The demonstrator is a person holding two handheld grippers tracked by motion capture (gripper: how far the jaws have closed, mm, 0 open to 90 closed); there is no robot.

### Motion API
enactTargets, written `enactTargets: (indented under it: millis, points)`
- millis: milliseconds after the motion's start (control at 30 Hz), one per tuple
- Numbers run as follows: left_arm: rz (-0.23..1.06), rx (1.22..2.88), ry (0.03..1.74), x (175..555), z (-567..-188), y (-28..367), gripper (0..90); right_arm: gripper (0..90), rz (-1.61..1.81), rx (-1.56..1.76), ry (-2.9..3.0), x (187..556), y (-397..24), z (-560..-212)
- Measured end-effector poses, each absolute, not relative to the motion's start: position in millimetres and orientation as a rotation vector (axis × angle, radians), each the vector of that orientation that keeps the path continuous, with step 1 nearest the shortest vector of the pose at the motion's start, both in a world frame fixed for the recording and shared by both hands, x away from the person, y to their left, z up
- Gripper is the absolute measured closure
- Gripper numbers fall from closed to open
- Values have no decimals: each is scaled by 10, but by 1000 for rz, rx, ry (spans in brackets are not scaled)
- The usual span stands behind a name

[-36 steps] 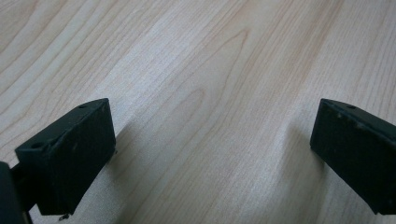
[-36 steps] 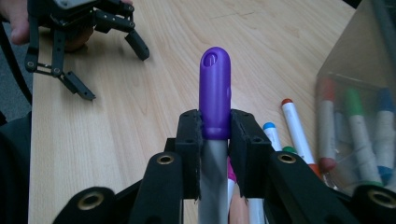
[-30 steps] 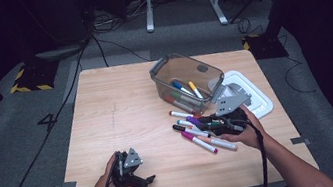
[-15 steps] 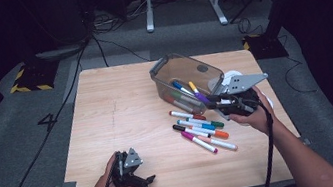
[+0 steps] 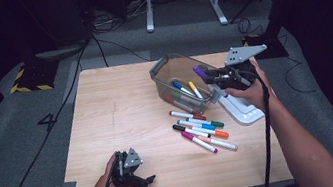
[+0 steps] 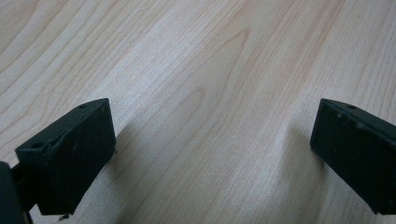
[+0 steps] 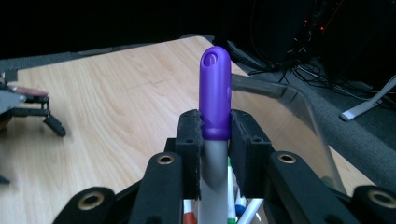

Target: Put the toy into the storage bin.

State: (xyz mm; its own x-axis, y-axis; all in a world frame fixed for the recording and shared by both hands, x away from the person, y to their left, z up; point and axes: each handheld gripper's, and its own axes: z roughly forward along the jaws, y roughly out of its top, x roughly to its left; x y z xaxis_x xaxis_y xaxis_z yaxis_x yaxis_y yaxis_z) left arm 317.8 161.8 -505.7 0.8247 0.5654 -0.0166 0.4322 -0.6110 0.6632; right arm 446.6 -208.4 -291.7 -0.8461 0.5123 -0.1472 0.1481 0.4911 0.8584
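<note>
From the high view, I have the right gripper (image 5: 208,77) up over the right rim of the clear bin (image 5: 170,68), which sits toward the far right of the table (image 5: 112,117), with a purple-capped marker (image 5: 200,72) clamped in it. Loose markers (image 5: 200,128) lie on the wood just in front of the bin, and a white lid (image 5: 243,111) rests at the right edge under my forearm. My left gripper (image 5: 131,172) sits at the near edge, left of centre, well apart from the work.

The left gripper view gives me bare wood grain between its jaws, which stand wide with nothing in them.

In the right gripper view the pads (image 7: 189,140) pinch the marker (image 7: 215,93) just below its purple cap, cap end pointing away from me, with the bin wall (image 7: 299,105) beyond and other markers visible beneath.

To do this drop well, I judge I should carry the marker past the rim until it hangs fully over the inside, tilt it along the bin's length so it lies with the others, lower it, and only then release.
</note>
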Motion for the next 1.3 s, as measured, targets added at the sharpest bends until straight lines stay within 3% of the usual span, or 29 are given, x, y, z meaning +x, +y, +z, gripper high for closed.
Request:
enactTargets:
  millis: [567,1300]
  points:
    - [254,2321,727,3177,-5057,1618,4,744,1237,623,2408,4968,-1830,-2981]
    - [254,2320,727,3171,-5057,1623,5,743,999,817,2526,5515,-1504,-3555]
